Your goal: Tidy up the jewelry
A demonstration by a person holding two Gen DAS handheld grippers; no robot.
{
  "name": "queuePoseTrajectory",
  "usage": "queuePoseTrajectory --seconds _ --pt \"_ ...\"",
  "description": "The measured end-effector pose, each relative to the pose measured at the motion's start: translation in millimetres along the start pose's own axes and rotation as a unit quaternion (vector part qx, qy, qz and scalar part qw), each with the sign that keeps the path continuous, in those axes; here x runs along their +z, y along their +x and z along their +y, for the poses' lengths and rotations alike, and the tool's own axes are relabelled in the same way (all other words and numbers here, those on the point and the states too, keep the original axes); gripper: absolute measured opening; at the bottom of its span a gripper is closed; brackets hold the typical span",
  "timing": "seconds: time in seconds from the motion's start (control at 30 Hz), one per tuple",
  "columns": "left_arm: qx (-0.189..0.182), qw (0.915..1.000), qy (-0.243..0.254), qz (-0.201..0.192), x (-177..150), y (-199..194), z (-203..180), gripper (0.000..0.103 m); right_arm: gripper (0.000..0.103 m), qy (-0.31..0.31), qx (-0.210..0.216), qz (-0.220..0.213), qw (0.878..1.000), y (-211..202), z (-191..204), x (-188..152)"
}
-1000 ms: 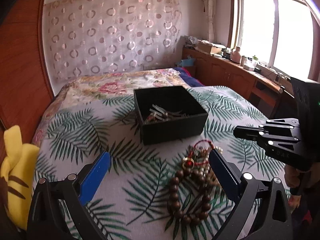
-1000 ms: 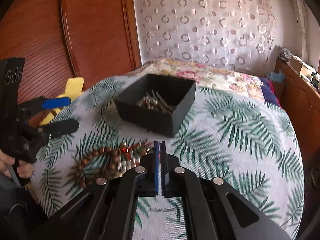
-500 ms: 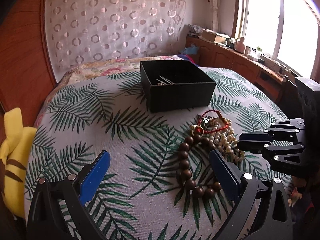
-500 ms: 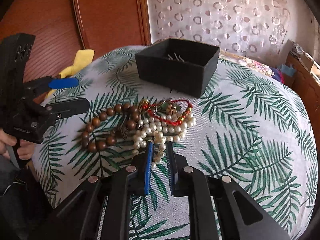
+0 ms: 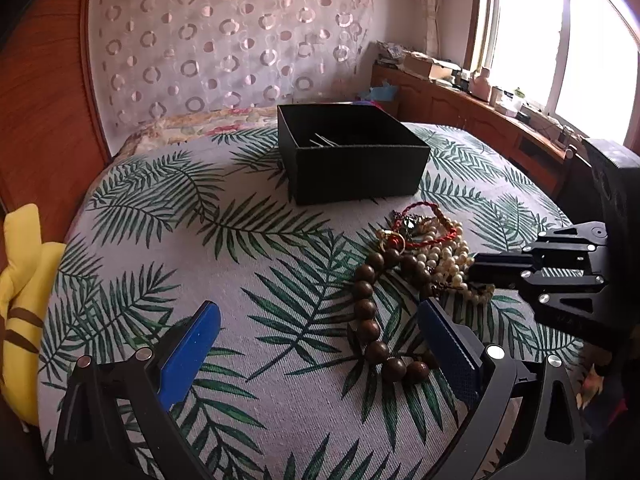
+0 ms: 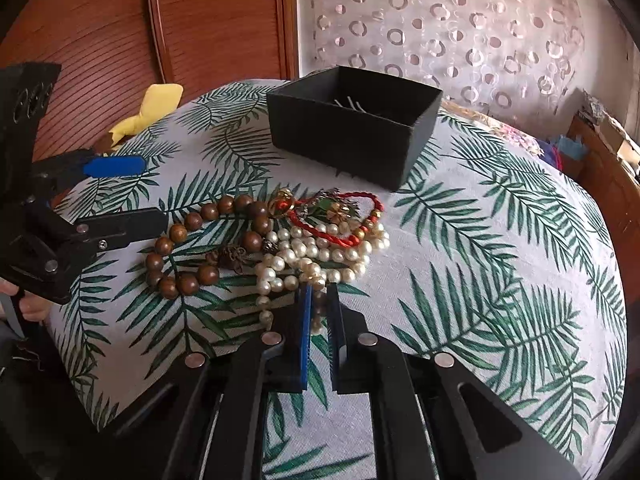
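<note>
Step in hand, as judged: the first pick from the jewelry pile, with the pearl strand being taken by the right gripper. Its fingers have just been closing and now stand almost together, a narrow slot left between them; pearls of the strand's near end lie in that slot at the tips. Whether the pads actually press on the pearls cannot be told, the contact being partly hidden by the fingers themselves.

The left gripper is held wide open and empty. The wooden bead bracelet lies on the bed cover between its fingers, closer to the right-hand one, with no pad touching it.

The black box stands beyond both sets of fingertips, past the pile; the red cord bracelet lies between the pearls and the box.

Next move, as judged: a secure pinch is to be confirmed, then the strand lifted slowly, since it is tangled with the red cord and may drag it along.

Views compared: the slot between the right fingers and the pearls in it is shown only by the right wrist camera; from the left wrist camera the right gripper is seen side-on at the pile's edge, its gap not readable. The spread of the left fingers around the wooden beads is shown plainly only by the left wrist camera
</note>
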State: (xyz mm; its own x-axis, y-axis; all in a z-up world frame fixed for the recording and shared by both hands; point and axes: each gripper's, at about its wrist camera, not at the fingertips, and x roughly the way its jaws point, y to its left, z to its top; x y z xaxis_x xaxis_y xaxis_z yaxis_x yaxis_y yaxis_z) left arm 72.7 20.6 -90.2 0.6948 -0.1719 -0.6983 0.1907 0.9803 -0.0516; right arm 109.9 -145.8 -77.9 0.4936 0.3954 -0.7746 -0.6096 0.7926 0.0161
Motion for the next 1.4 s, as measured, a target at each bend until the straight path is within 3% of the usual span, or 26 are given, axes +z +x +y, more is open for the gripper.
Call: queuePoseTrajectory --seconds 0.53,0.87,1.07,1.13,1.23,1.4 --pt "-0.023 0.9996 0.018 -0.002 -0.8 -1.9 -17.1 0.095 0.008 0.033 -0.025 -0.084 0.996 -76.7 -33.0 -9.5" --pt "-0.035 0.9987 0.024 0.029 1.8 14.5 -17.3 0.04 0.008 0.037 -0.03 -0.103 0.994 -94.1 -36.9 -8.6" --pt "-0.023 0.9981 0.039 0.042 2.1 24.2 -22.0 0.024 0.008 0.038 -0.025 -0.106 0.993 -95.2 -35.6 -5.4" --pt "-0.037 0.9976 0.04 0.043 3.1 24.6 -21.4 0.013 0.008 0.04 -0.022 -0.107 0.993 -95.8 -35.4 -4.9" --pt "-0.044 0.997 0.047 0.041 4.4 20.8 -22.4 0.012 0.008 0.043 -0.021 -0.113 0.992 -99.7 -35.1 -2.5" --pt "-0.055 0.9978 0.036 0.007 11.9 0.3 -21.3 0.012 0.008 0.037 -0.023 -0.129 0.991 -112.1 -33.6 5.4"
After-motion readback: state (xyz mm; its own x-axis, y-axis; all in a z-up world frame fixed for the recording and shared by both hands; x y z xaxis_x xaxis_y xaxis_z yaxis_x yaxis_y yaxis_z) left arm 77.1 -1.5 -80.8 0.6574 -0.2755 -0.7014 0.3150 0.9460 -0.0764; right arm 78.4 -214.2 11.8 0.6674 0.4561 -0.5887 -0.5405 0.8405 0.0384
